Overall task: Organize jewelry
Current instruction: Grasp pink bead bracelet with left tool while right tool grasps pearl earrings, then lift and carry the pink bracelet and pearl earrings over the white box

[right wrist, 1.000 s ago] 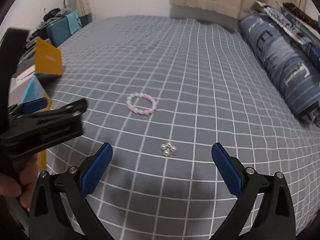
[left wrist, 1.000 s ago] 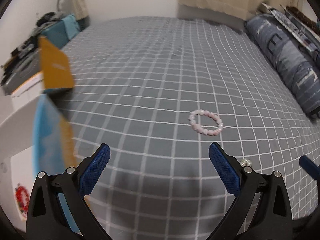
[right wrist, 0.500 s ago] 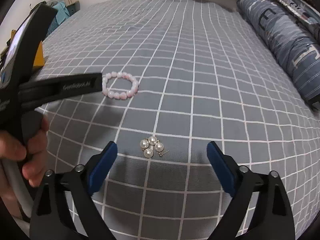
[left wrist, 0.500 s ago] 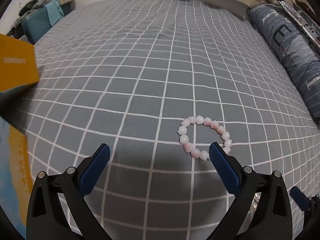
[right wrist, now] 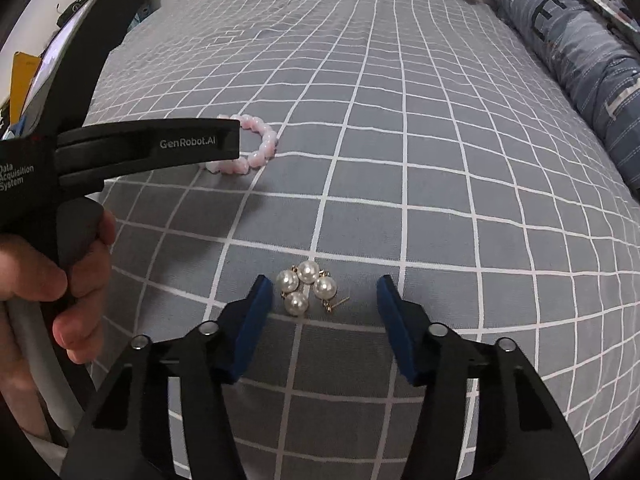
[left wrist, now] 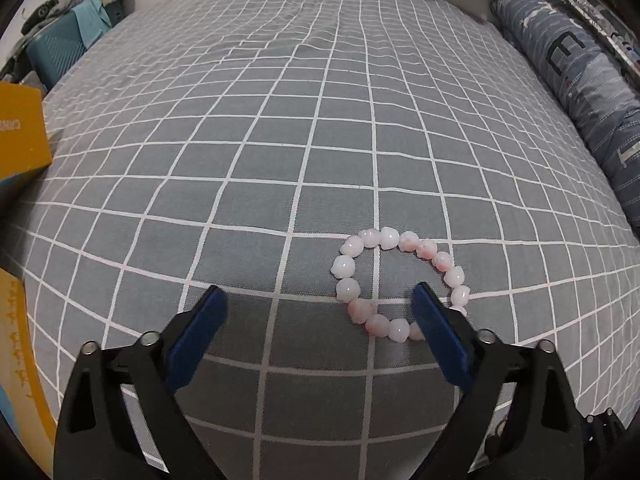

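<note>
The left hand-held gripper (left wrist: 316,300) hangs low over a bed covered in a grey sheet with a white grid (left wrist: 304,128), its blue-padded fingers (left wrist: 200,332) spread wide and holding nothing. A round bracelet of pale pink beads (left wrist: 396,284) lies flat on the sheet at the right of this gripper; the right fingertip sits inside the loop's near right arc and hides a few beads, while the left fingertip stands well apart from it on bare sheet. Whether the pad touches the beads cannot be told.

The right hand-held gripper (right wrist: 325,296) is likewise open, though less wide, and grips nothing. A small cluster of four white pearl earrings with gold posts (right wrist: 306,286) rests on the sheet between its fingertips, nearer the left one. In the right wrist view the pink bracelet (right wrist: 256,152) shows farther off to the left, partly behind the black body of the left tool, which a bare hand (right wrist: 60,276) grasps at the left edge.

A long blue-grey patterned pillow (left wrist: 580,84) lies along the far right edge of the bed. A yellow cardboard box (left wrist: 22,132) stands at the left edge, with a teal bag (left wrist: 60,48) beyond it.
</note>
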Tool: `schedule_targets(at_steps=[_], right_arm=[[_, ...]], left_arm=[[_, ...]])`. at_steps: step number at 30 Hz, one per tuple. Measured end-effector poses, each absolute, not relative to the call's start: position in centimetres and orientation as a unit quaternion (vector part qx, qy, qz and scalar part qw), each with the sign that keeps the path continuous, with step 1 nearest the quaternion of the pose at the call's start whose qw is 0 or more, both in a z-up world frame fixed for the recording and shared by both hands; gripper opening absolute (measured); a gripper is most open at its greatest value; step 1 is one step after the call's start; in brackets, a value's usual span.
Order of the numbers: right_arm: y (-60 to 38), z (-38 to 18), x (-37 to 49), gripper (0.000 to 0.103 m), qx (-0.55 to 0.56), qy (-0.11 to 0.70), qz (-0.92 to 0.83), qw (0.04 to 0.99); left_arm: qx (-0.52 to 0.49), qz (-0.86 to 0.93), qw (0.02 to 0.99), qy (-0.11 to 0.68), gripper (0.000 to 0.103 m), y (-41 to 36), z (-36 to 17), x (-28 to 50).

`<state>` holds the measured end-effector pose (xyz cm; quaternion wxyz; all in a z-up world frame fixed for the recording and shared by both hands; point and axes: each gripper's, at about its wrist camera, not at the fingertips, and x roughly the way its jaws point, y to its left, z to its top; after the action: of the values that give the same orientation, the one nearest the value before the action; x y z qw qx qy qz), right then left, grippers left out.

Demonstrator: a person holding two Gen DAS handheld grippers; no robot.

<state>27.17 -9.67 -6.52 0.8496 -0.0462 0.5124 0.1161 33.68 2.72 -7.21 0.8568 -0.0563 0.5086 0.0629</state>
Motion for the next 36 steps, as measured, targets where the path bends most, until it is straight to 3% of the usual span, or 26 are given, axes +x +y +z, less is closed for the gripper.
schedule_targets(at_steps=[4,13,36], right_arm=[[-9.7,-6.5,27.3,0.036,-0.042,0.511,0.122,0.850],[-9.7,-6.6,27.5,0.022,-0.034,0.515,0.123,0.848],[-9.7,-5.4,27.2,0.022,-0.027,0.502,0.123,0.855]], left_arm=[[-0.058,0.065,0.855,0.511,0.071,2.7,-7.2,34.0],[-0.076,0.035,0.852,0.517,0.012,3.7,-7.1,34.7],[-0.067,0.016,0.872,0.484,0.012,2.7,-3.9,32.3]])
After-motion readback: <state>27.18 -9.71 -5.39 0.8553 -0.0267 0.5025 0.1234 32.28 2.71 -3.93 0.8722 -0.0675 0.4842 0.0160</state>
